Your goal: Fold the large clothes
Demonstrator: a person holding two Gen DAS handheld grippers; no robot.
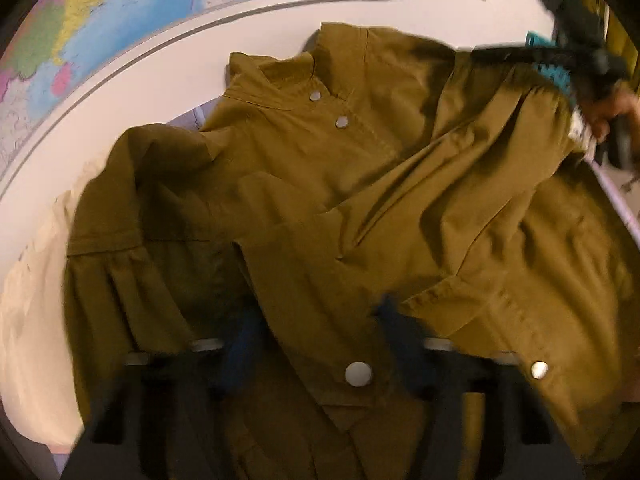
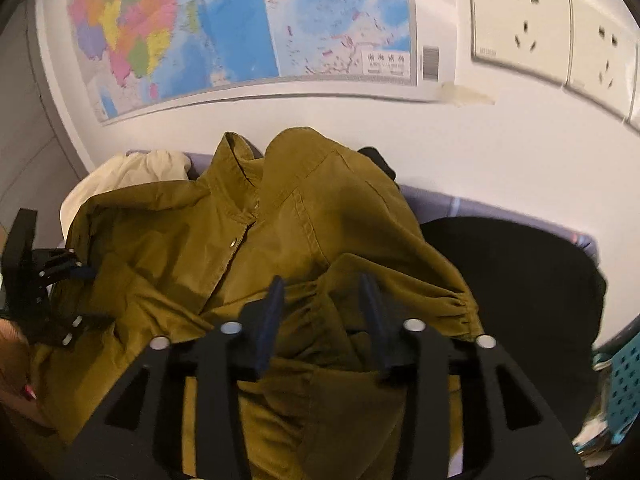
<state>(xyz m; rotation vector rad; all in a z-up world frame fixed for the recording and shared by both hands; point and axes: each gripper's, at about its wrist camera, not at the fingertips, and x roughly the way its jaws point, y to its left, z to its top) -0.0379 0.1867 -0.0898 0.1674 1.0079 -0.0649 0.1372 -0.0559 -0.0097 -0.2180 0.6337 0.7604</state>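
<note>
An olive-brown jacket (image 1: 320, 184) with silver snap buttons lies spread and rumpled, collar toward the wall. It also fills the right wrist view (image 2: 248, 248). My left gripper (image 1: 320, 320) is open, its blue fingers (image 1: 400, 320) low over the front placket, fabric between them. It shows at the left edge of the right wrist view (image 2: 60, 272). My right gripper (image 2: 324, 292) is open over the gathered cuff of a sleeve (image 2: 420, 300). It shows at the top right of the left wrist view (image 1: 580, 60), blurred.
A cream garment (image 2: 132, 176) lies left of the jacket and a black garment (image 2: 520, 280) lies to its right. A map (image 2: 248, 28) and wall sockets (image 2: 520, 28) are on the white wall behind. A teal basket (image 2: 624, 380) sits at the far right.
</note>
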